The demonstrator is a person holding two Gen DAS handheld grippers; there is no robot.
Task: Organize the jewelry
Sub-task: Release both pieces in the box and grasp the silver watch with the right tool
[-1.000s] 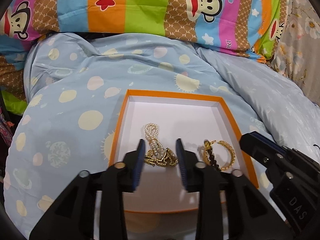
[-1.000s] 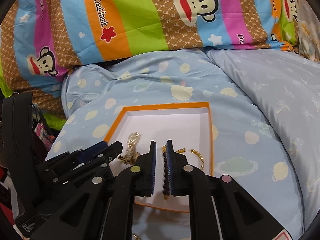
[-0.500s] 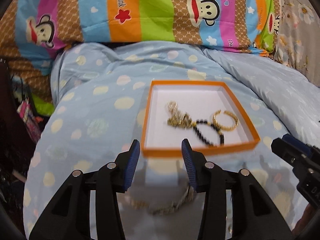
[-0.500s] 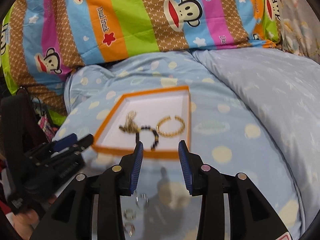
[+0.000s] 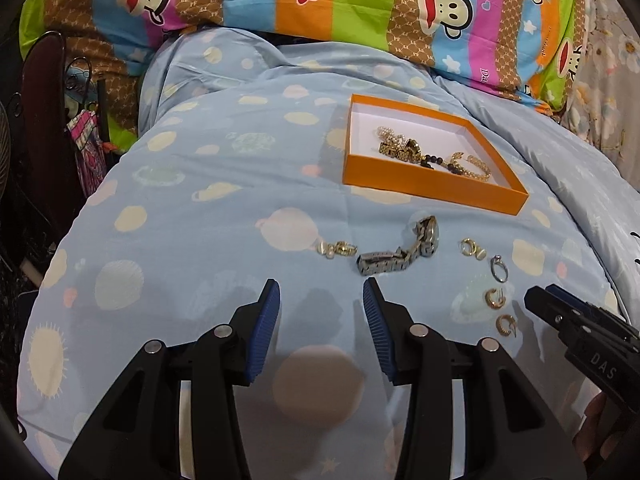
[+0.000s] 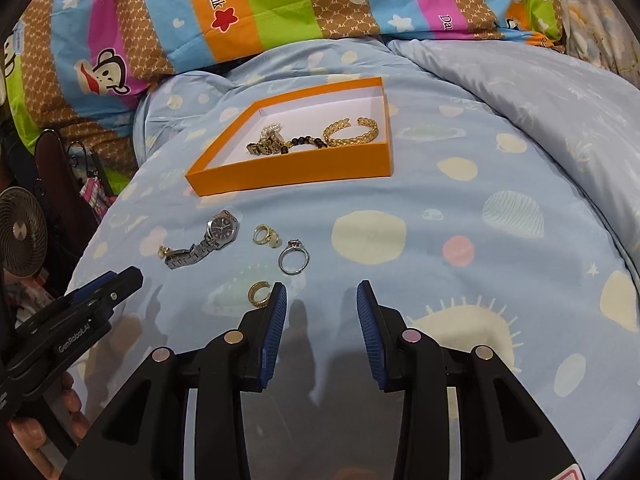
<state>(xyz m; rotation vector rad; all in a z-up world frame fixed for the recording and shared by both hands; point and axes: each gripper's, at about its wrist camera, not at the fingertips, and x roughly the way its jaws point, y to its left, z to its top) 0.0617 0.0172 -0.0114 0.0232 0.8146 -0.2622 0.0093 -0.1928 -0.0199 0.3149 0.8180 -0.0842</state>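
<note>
An orange box point(image 5: 428, 188) point(image 6: 288, 172) lies on the blue bedspread and holds a pearl-and-gold piece point(image 5: 396, 146), a black bead bracelet point(image 6: 306, 142) and a gold bangle point(image 6: 352, 132). In front of it lie a silver watch point(image 5: 400, 248) point(image 6: 208, 238), a pearl earring point(image 5: 338, 249), a gold earring point(image 6: 266, 236), a silver ring point(image 5: 499, 269) point(image 6: 294, 258) and gold hoops point(image 5: 495, 299) point(image 6: 259, 294). My left gripper point(image 5: 320, 312) is open and empty, just short of the watch. My right gripper point(image 6: 322, 312) is open and empty, near the ring.
A striped monkey-print pillow point(image 5: 360, 4) lies behind the box. The bed's left edge drops to clutter and a small fan point(image 6: 22, 232). A plainer blue quilt point(image 6: 540, 92) rises at the right.
Both grippers have pulled back from the box toward me and opened. The right one let go of the black bead bracelet, which now lies in the box. Loose jewelry came into view.
</note>
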